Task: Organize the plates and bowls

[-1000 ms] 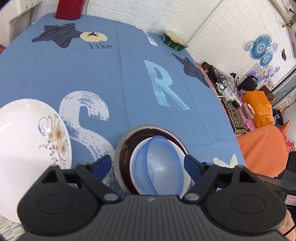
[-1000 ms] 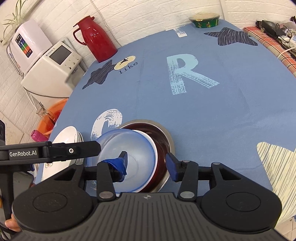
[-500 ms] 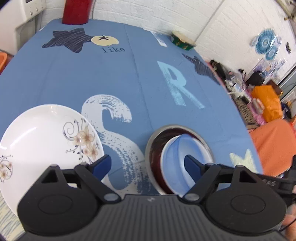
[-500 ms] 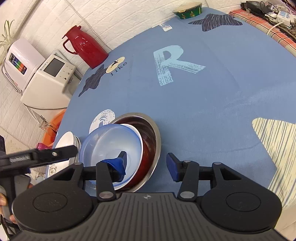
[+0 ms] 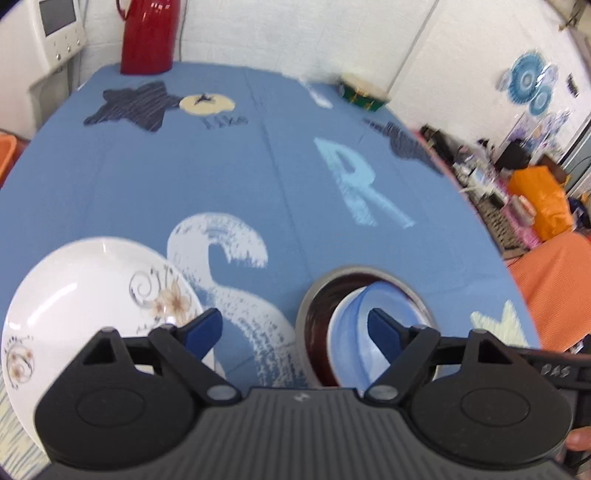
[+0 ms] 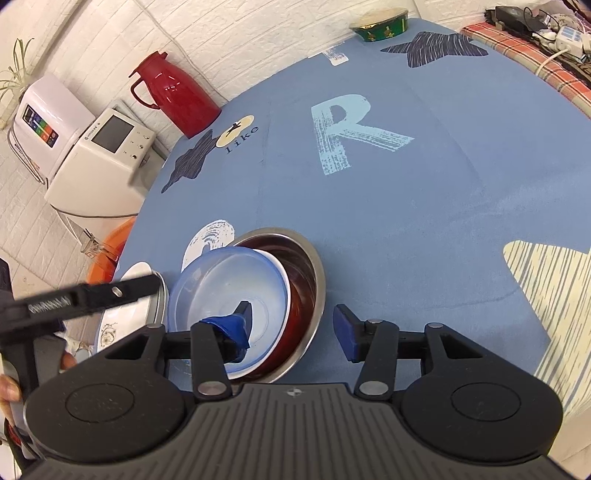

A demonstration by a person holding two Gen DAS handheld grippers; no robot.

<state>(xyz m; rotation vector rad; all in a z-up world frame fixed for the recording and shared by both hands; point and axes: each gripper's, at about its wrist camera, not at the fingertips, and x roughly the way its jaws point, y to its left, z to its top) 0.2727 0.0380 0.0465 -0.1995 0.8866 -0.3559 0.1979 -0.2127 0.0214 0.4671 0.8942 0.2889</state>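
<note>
Since a second ago my left gripper [image 5: 294,332] has swung leftward, so the white floral plate [image 5: 92,295] now fills more of its lower-left view and the bowl stack sits to the right. Its fingers stand wide apart over bare cloth between plate and stack, gripping nothing. My right gripper [image 6: 291,328] has its fingers spread too; the left fingertip [image 6: 231,328] hangs over the inside of the translucent blue bowl [image 6: 225,284] (touching or just above, I cannot tell), the other outside the stack's rim. That blue bowl nests tilted in a white bowl [image 6: 282,295], which sits in a dark red bowl [image 6: 301,284], all inside the steel bowl [image 6: 317,277] on the blue tablecloth [image 6: 424,221]. Farther off lies the printed letter R [image 6: 347,133], then the red thermos [image 6: 173,96] and a green bowl [image 6: 380,24] at the far edge
</note>
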